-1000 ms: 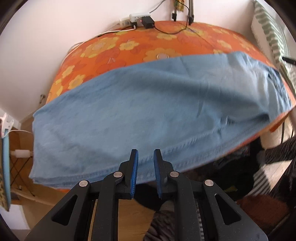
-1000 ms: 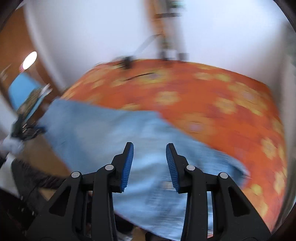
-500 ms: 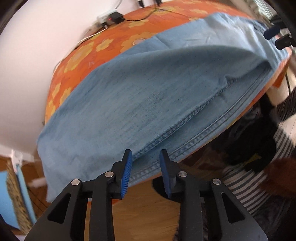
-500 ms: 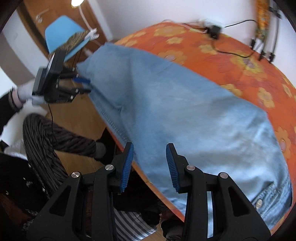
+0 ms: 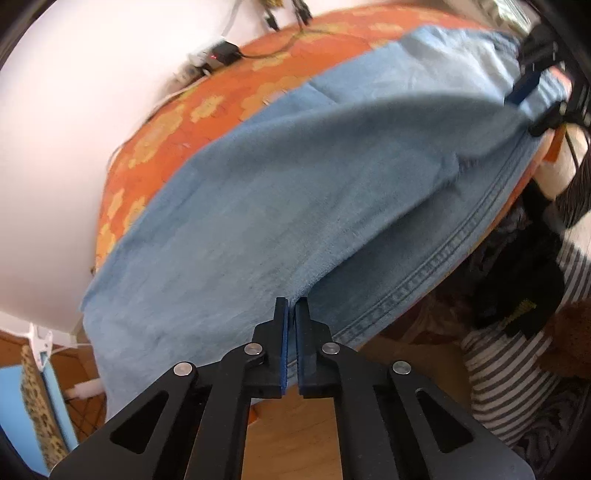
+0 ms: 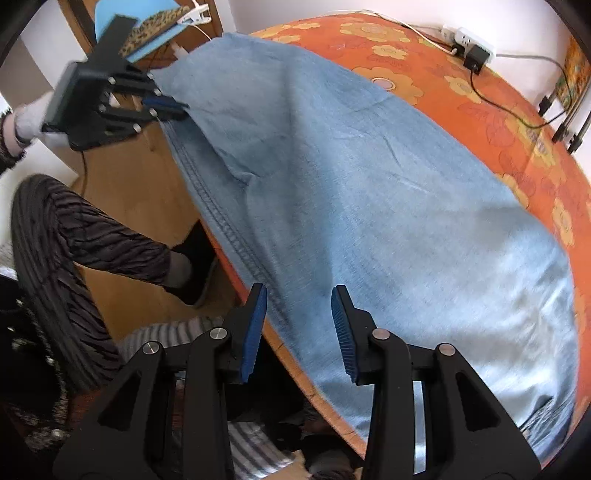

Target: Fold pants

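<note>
Left wrist view: one pair of pants [image 5: 295, 206] is lying across the orange flowered tabletop [image 5: 207, 107]. The left hand-held gripper [image 5: 292, 314] is pinching the upper denim layer's edge, jaws closed on it.

Right wrist view: the right hand-held gripper [image 6: 298, 325] is hovering with jaws apart over the pants' near edge, gripping nothing. One power strip [image 6: 467, 38] is sitting at the far edge.

1. An orange cloth with yellow flowers [image 6: 476, 99] covers the counter.
2. A white power strip [image 6: 466, 37] with a black plug [image 6: 476, 59] in it lies at the far edge by the white wall [image 5: 74, 129].
3. A black cable [image 6: 517, 114] runs across the cloth.
4. A blue chair [image 6: 147, 22] carries a leopard-print cloth [image 6: 151, 31].
5. The floor [image 6: 140, 206] below is wooden.
</note>
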